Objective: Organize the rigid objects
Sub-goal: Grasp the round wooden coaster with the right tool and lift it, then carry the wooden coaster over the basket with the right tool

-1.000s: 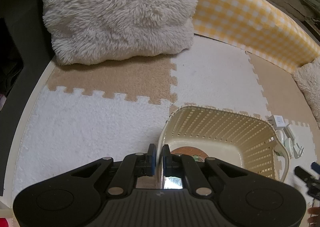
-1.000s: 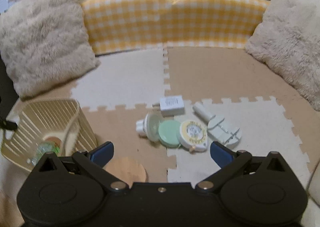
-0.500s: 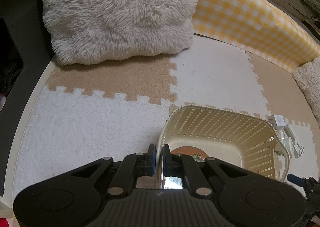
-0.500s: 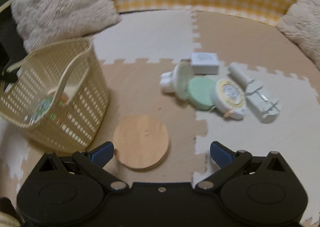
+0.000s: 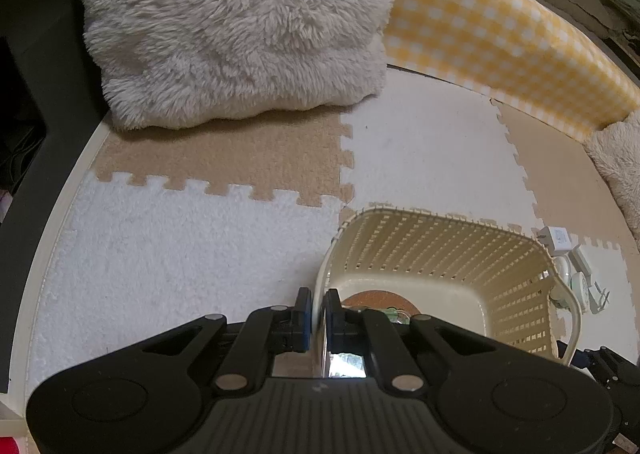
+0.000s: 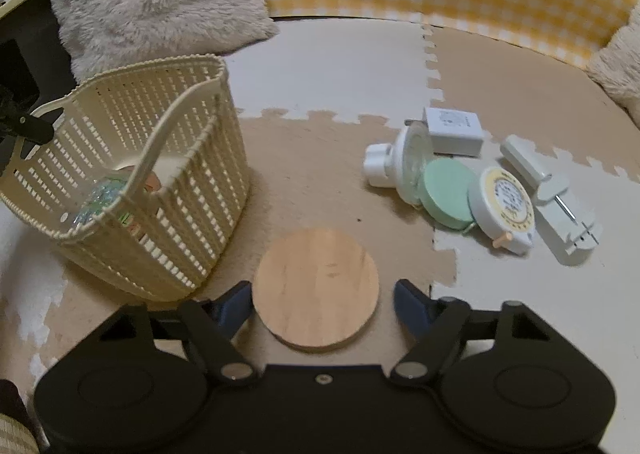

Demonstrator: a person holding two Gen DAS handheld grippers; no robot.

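The left gripper (image 5: pixel 317 312) is clamped on the near rim of the cream slatted plastic basket (image 5: pixel 436 250), which stands on the beige-and-white foam floor mat (image 5: pixel 180 238). The right gripper (image 6: pixel 324 300) fingers (image 6: pixel 412 302) have just been closing; they stand apart, straddling the round flat wooden disc (image 6: pixel 316 290), pads not yet touching. The disc lies on the mat just right of the basket.
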